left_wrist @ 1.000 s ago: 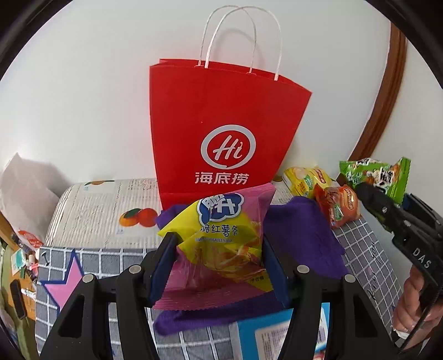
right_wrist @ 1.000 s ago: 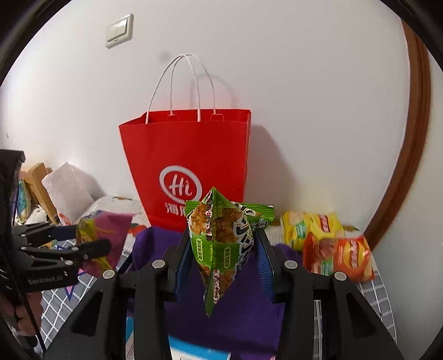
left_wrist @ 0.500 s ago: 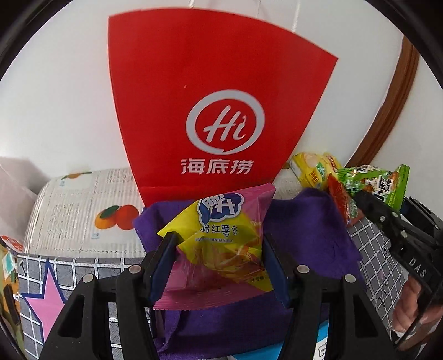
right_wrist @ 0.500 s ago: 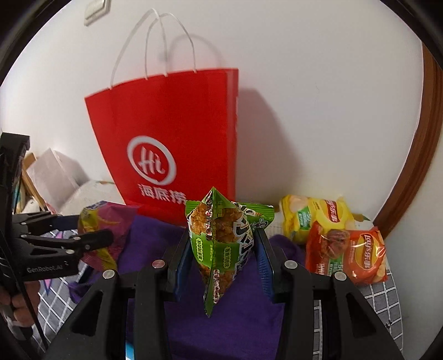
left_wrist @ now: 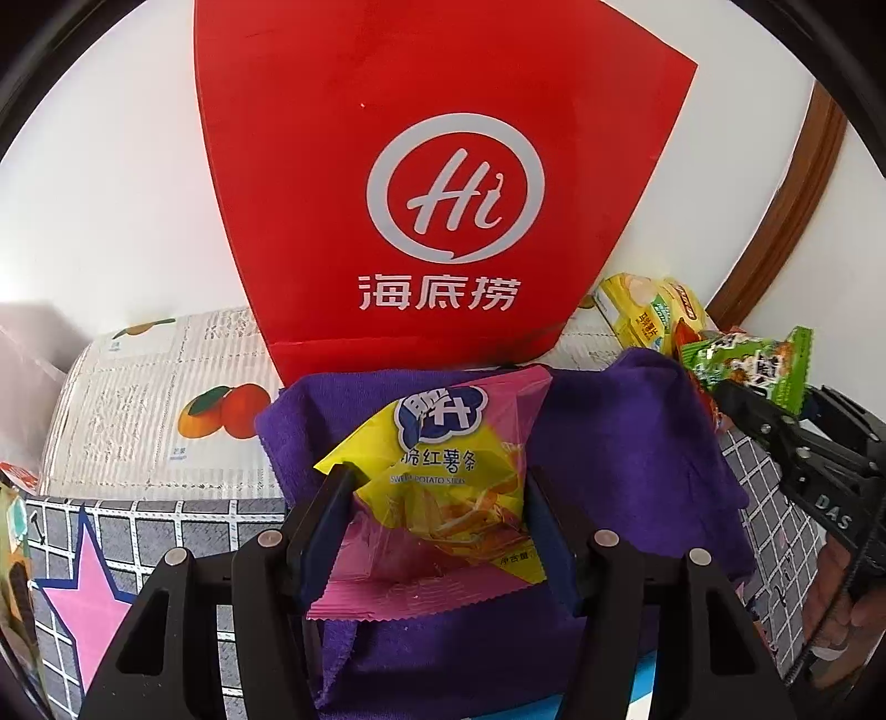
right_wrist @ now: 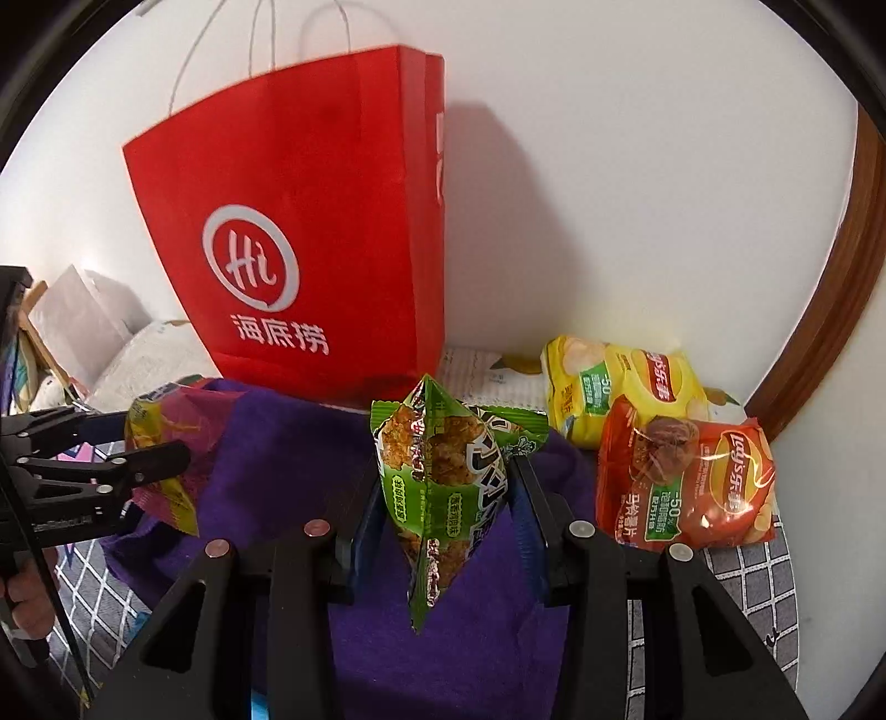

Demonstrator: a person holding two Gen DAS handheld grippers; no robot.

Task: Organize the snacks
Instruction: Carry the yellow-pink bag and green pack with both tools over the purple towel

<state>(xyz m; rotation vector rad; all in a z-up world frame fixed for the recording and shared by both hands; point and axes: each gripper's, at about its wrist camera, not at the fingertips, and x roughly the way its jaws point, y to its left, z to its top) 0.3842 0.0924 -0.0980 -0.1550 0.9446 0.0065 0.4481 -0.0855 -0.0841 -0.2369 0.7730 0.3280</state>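
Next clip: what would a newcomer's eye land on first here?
The tall red paper bag standing against the white wall dominates both views. Next come the snacks in mid-air: the left gripper clamps a pink-and-yellow sweet potato packet, the right gripper a green snack packet, both above a purple cloth.

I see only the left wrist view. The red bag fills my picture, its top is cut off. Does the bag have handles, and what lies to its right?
Observer: Yes. In the right wrist view the red bag has thin white handles standing up above its rim.
Operator: And to the right of it?
Observer: A yellow chip packet lies by the wall, with an orange chip packet overlapping its front.
Operator: Is the right gripper holding something?
Observer: The right gripper is shut on a green snack packet, its pointed end hanging down.
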